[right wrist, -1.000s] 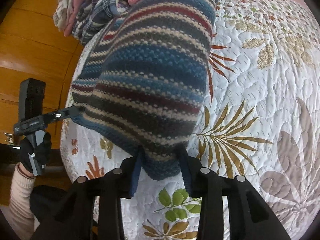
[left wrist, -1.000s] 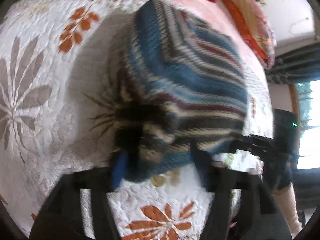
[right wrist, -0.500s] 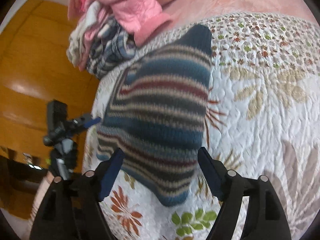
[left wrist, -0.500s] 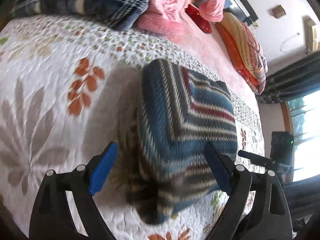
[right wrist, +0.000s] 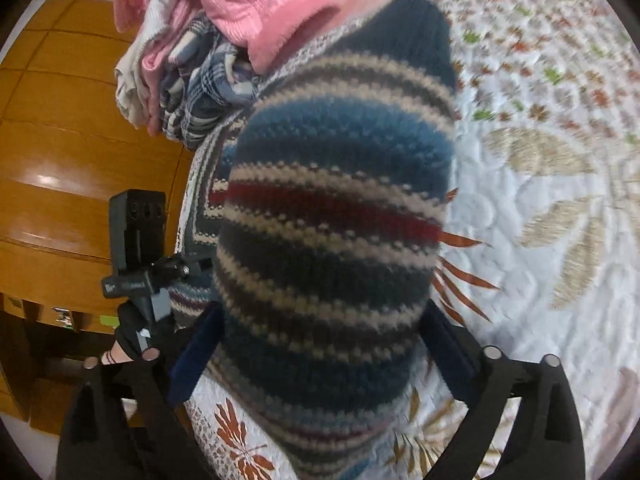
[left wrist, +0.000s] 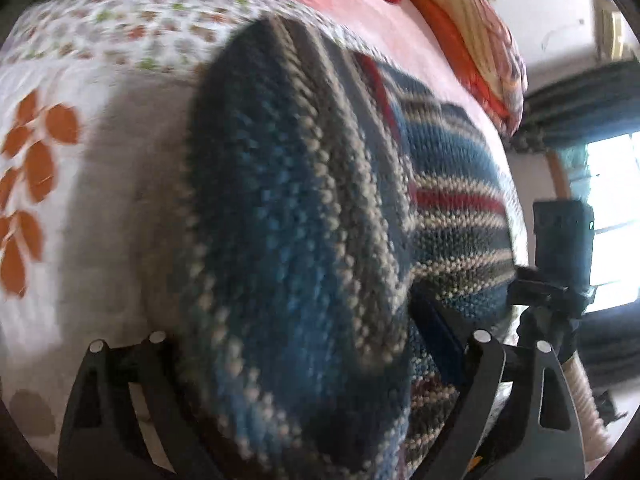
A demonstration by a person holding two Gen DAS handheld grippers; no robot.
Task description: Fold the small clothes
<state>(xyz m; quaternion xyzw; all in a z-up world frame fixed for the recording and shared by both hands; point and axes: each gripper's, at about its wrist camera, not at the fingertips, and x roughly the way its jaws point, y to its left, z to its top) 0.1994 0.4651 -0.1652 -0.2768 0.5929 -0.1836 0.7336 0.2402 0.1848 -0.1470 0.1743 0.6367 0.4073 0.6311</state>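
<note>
Each claw is matte black plastic: two angled arms with triangular cut-outs, silver round screw heads near the knuckles, and dark blue pads inside the fingers [right wrist: 192,356]. The left claw [left wrist: 288,344] and right claw [right wrist: 320,344] look alike. The person wears a black glove [right wrist: 132,328] and a cream ribbed sleeve [left wrist: 580,392]
</note>
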